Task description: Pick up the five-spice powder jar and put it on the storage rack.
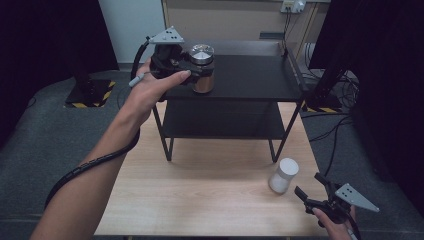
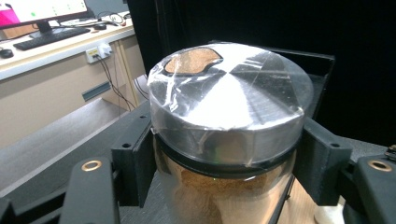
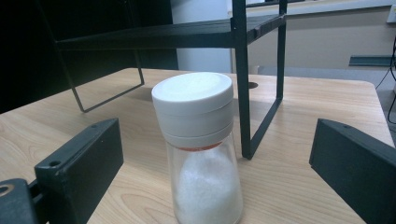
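Both jaws of the left gripper (image 1: pixel 196 70) press on the two sides of a clear glass jar with a wide silver metal lid (image 1: pixel 202 54), just under the lid; in the left gripper view the brown powder inside the jar (image 2: pixel 219 186) is seen between them. On the right gripper (image 1: pixel 311 187) the jaws are spread wide apart and hold nothing.

Largest is the light wooden table (image 1: pixel 200 195). On it stands a black metal shelf with two levels (image 1: pixel 250 80), toward the far side. The glass jar rests on the top level of this shelf, near its left front corner, upright, and clear film wraps its lid (image 2: pixel 229 102).

A small clear shaker with a white plastic cap (image 1: pixel 283 175) stands upright on the table, just in front of the right front leg of the shelf. White powder (image 3: pixel 205 186) fills its lower part. The right gripper is near this shaker, with the shaker between its open jaws in the right gripper view, not touching them.
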`<state>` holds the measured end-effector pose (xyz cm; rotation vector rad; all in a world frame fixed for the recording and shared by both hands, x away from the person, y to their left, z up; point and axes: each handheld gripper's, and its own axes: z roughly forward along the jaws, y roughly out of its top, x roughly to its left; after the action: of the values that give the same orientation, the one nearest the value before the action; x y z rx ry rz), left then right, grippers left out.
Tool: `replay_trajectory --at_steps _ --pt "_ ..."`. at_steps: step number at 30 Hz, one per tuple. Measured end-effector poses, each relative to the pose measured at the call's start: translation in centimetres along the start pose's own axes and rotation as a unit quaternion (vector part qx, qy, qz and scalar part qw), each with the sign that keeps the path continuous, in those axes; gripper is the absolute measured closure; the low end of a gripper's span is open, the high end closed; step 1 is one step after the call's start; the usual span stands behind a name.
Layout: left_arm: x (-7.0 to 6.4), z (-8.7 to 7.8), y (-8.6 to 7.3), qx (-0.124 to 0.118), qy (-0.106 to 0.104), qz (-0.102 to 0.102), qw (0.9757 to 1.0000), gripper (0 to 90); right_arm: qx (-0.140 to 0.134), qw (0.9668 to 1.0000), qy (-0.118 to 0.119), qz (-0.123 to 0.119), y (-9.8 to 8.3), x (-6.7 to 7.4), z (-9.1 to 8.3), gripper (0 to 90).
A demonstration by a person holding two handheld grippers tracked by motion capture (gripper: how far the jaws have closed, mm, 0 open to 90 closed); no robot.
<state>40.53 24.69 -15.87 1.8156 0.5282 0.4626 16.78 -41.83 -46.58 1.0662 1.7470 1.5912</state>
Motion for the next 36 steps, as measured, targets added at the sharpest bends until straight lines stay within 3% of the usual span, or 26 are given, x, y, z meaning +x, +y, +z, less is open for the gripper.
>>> replay_trajectory --at_steps 4,8,18,20,25,36 --pt "0.3 0.4 -0.4 0.000 0.002 -0.005 1.0000 30.0 0.001 1.0000 0.001 0.000 0.0 0.0 0.0 3.3" --pt "0.7 0.6 -0.5 0.000 0.001 -0.023 0.9997 30.0 0.001 1.0000 0.001 0.001 0.0 0.0 0.0 3.3" --pt "0.9 0.7 -0.2 0.007 -0.001 -0.026 0.9996 29.4 0.002 1.0000 0.000 0.003 -0.1 -0.1 0.0 3.2" --pt "0.8 0.6 -0.1 0.004 0.001 -0.026 0.9997 21.6 0.001 1.0000 0.000 0.003 -0.1 -0.1 0.0 3.2" --pt "0.1 -0.5 0.2 0.001 0.012 -0.024 0.9996 5.4 -0.002 1.0000 0.001 0.003 0.0 0.0 -0.1 3.1" --pt "-1.6 -3.2 -1.7 -0.007 0.030 -0.030 0.9991 3.8 -0.002 1.0000 0.005 0.001 0.2 0.1 0.1 3.1"
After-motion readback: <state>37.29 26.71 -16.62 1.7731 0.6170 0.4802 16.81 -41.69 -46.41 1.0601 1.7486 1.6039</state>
